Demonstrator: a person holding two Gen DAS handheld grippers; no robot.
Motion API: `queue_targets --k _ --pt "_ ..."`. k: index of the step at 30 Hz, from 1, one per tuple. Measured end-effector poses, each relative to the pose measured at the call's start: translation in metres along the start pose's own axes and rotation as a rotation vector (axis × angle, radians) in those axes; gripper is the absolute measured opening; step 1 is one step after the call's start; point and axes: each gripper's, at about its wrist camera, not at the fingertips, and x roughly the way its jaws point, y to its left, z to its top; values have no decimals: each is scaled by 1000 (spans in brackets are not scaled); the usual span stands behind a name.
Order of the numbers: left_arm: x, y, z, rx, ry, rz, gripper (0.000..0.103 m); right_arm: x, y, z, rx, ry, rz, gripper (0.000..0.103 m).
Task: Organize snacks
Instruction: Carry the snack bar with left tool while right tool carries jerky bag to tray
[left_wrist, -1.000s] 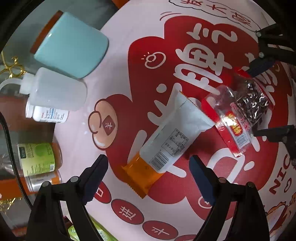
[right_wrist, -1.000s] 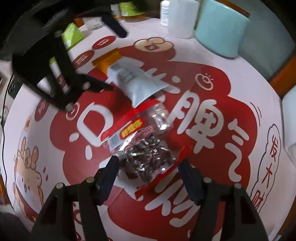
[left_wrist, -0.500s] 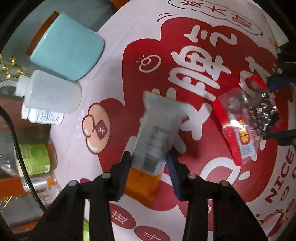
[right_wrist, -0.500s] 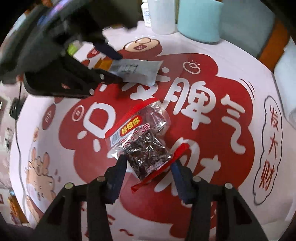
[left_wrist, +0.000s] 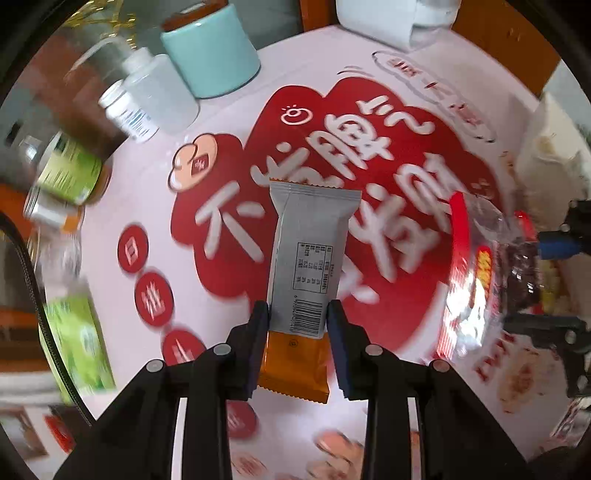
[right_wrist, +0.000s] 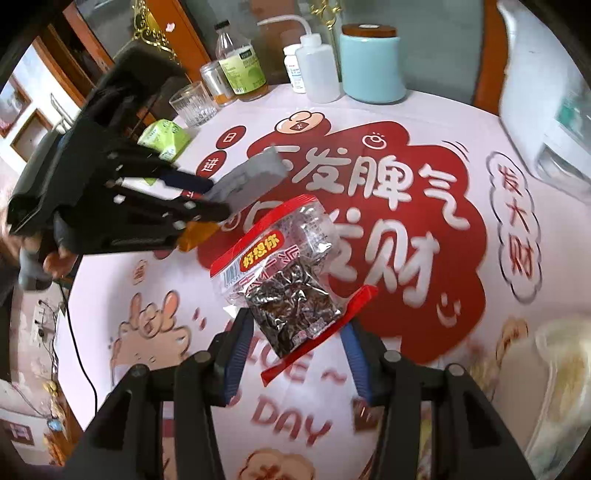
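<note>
Above the round printed tablecloth (left_wrist: 399, 110), the left gripper (left_wrist: 297, 321) is pinching a grey-and-orange snack bar (left_wrist: 308, 266) between its narrow fingers, the wrapper hanging clear of the cloth; the right gripper (right_wrist: 295, 332) is clamping a red-edged clear bag of dark snacks (right_wrist: 284, 273), its fingers squeezing the bag's lower end, the bag lifted off the table; at the far rim a pale blue canister (right_wrist: 369, 66), a white squeeze bottle (right_wrist: 319, 70) and a green-labelled bottle (right_wrist: 242, 62) are standing close together.
</note>
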Motion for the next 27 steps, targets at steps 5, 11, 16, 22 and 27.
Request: queue_targets --k 5,11,16,22,27 --pt "-52 -24 -46 -67 -37 -25 31 -36 21 -40 37 -49 -13 49" --pt "-114 -58 -97 -136 -92 -47 31 -86 43 -100 138 -123 -33 49" --pt "-157 -97 -135 -158 -180 -57 31 -129 55 -153 249 -184 -82 49" --pt "-193 -154 -160 -140 -272 -135 31 -179 53 -205 343 -249 -162 49" --pt "-209 -200 -160 -99 -307 -184 31 -211 38 -231 408 -291 -229 49"
